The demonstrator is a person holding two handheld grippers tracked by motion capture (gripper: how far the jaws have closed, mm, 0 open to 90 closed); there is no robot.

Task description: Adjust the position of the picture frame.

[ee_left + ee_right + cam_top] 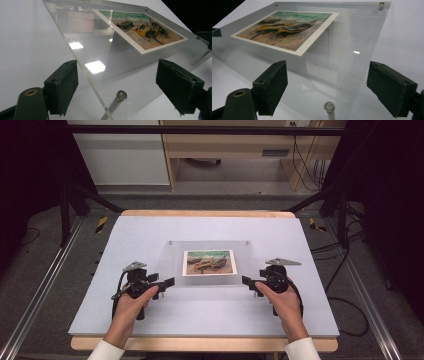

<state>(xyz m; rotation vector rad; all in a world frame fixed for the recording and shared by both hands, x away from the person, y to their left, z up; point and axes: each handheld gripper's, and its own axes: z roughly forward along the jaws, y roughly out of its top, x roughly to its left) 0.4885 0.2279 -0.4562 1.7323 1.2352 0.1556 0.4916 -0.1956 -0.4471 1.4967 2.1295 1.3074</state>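
We see the clear acrylic frame (pixel 210 262) lying flat mid-desk (pixel 150 230), long axis running between our left hand-held gripper (pixel 169 282) and right hand-held gripper (pixel 246 281) (both equally near), each gaping wide, gripping nothing.

The white tabletop (pixel 150 232) lies bare on all sides of the clear acrylic frame (pixel 172 262), so there is free room behind it, to either side and along the near strip. The frame itself is the one obstacle — a tilted pane holding a boat print (pixel 209 262), propped on metal pegs (pixel 117 98) at its near corners. The left gripper (pixel 167 283) and right gripper (pixel 246 282) flank those corners, jaws wide with nothing pressed between them — the pane's edge and a peg stand just ahead of each
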